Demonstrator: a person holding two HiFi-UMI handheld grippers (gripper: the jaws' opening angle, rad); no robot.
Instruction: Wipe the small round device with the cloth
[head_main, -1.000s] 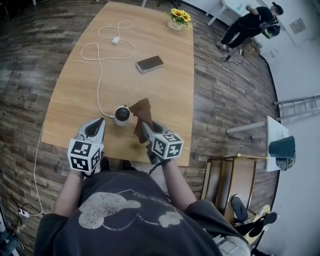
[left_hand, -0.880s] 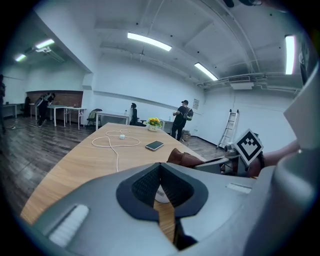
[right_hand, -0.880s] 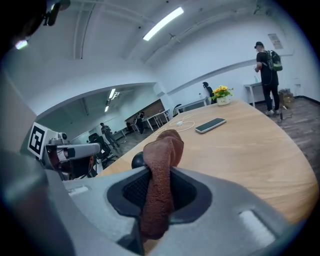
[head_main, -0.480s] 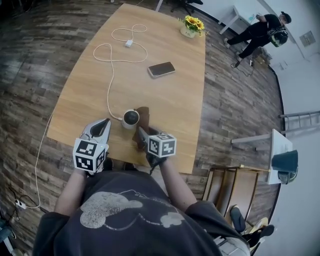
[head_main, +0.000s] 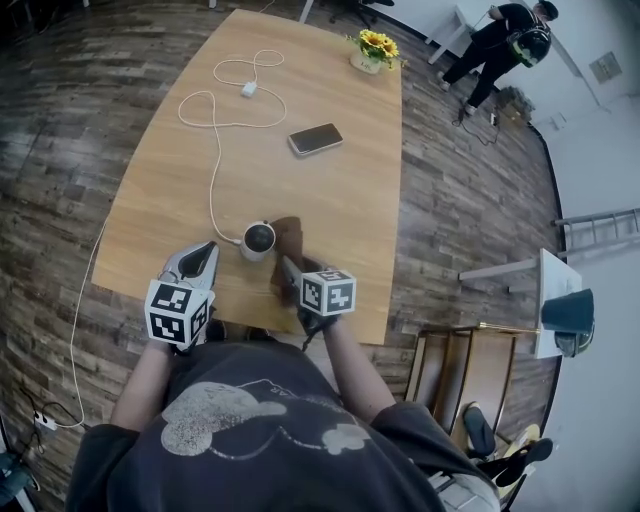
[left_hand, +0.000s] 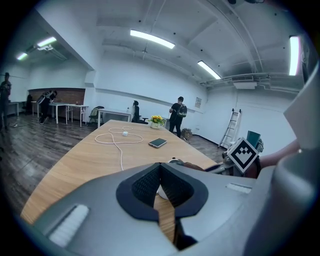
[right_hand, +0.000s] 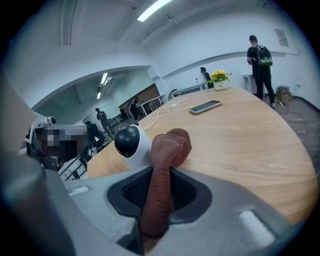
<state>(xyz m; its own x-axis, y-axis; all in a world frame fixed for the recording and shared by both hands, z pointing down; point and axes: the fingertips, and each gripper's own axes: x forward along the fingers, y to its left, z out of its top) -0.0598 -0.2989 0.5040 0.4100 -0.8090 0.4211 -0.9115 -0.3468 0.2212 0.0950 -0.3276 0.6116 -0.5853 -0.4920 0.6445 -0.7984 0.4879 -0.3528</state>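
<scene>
The small round device (head_main: 258, 240), white with a black dome, stands near the front edge of the wooden table (head_main: 340, 200). Just right of it lies a brown cloth (head_main: 290, 243), bunched and touching the device's side. My right gripper (head_main: 291, 275) is shut on the cloth's near end. In the right gripper view the cloth (right_hand: 167, 160) rises between the jaws of the right gripper (right_hand: 161, 182) and folds over beside the device (right_hand: 131, 142). My left gripper (head_main: 201, 256) hovers left of the device, shut and holding nothing. In its own view the left gripper (left_hand: 160, 172) partly hides the device.
A white cable (head_main: 214, 150) runs from the device to a charger plug (head_main: 247, 89) at the far left. A phone (head_main: 315, 138) lies mid-table and a flower pot (head_main: 371, 50) at the far end. A person (head_main: 505, 38) stands beyond; a wooden stand (head_main: 470, 355) is at the right.
The head view has shifted slightly. The right gripper keeps the cloth against the device's right side, its free end now bunched lower. The left gripper has barely moved.
</scene>
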